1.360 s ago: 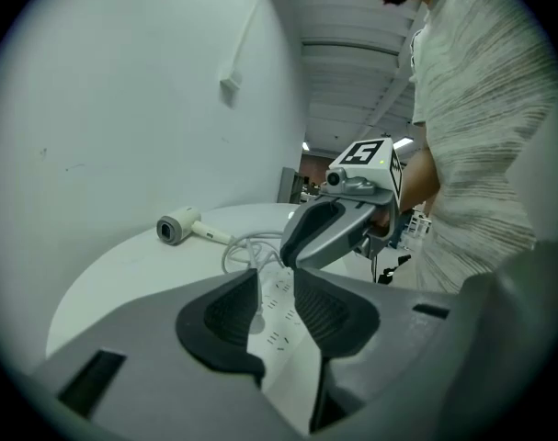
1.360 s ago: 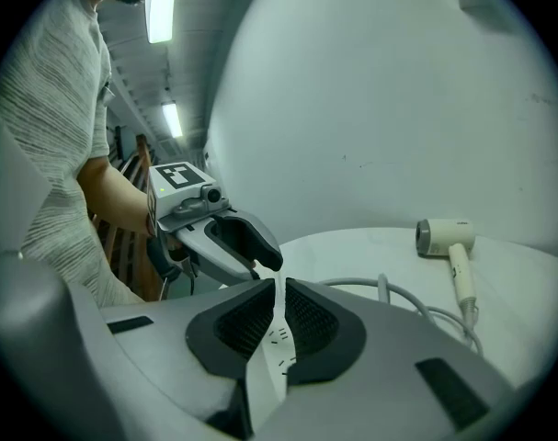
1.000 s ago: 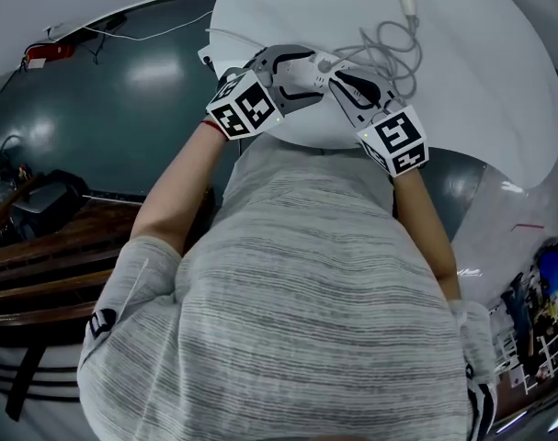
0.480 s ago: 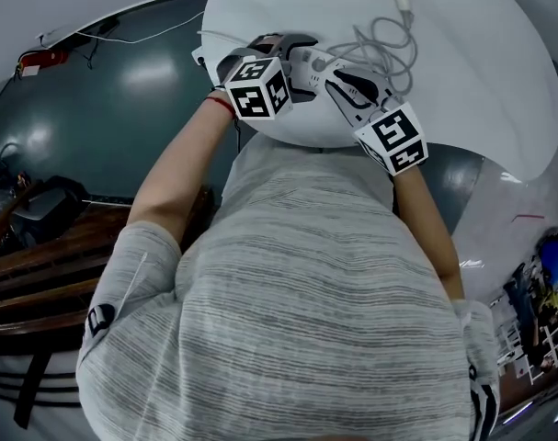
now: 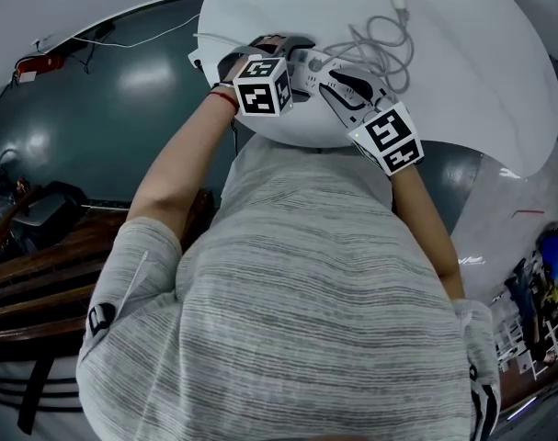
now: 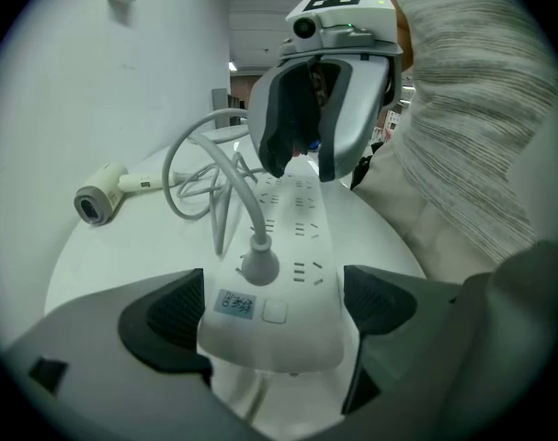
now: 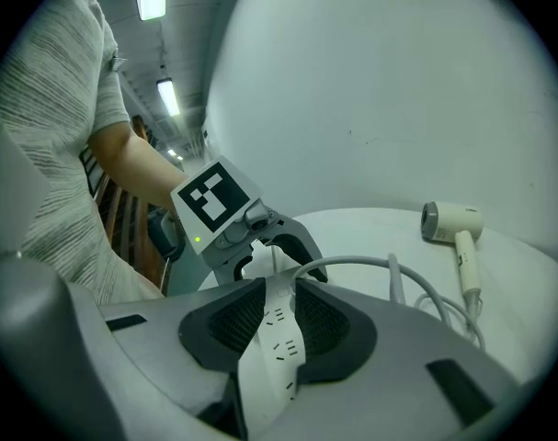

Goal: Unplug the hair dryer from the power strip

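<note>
Round white table [image 5: 499,72], pale top. A person in a grey striped shirt [image 5: 306,292] leans over its near edge, one gripper in each hand, both pointed down at the tabletop.

Left gripper [image 6: 274,309]: jaws wide and opening. The near end of the power strip [image 6: 297,209] lies between the two dark pads. The pads stand just beside its long edges and do not clamp it.

Right gripper [image 7: 279,324]: narrow setting, jaws opening. The far end of the same strip runs up between its pads, which sit close along its sides. Contact not discernible.

Power strip: long, white, flat on the table near the person's edge. It spans from one gripper to the other, with several rows of sockets facing up.

Hair dryer [image 6: 99,202]: white, lying on its side on the table, well apart from the strip and both grippers, on the side of the table away from the person.

Cable [image 6: 254,228]: grey, looping loosely across the table between dryer and strip.

Plug [image 6: 258,266]: round, grey, seated in a socket at the strip's near end, just ahead of the left gripper's pads. Not yet pulled.
</note>
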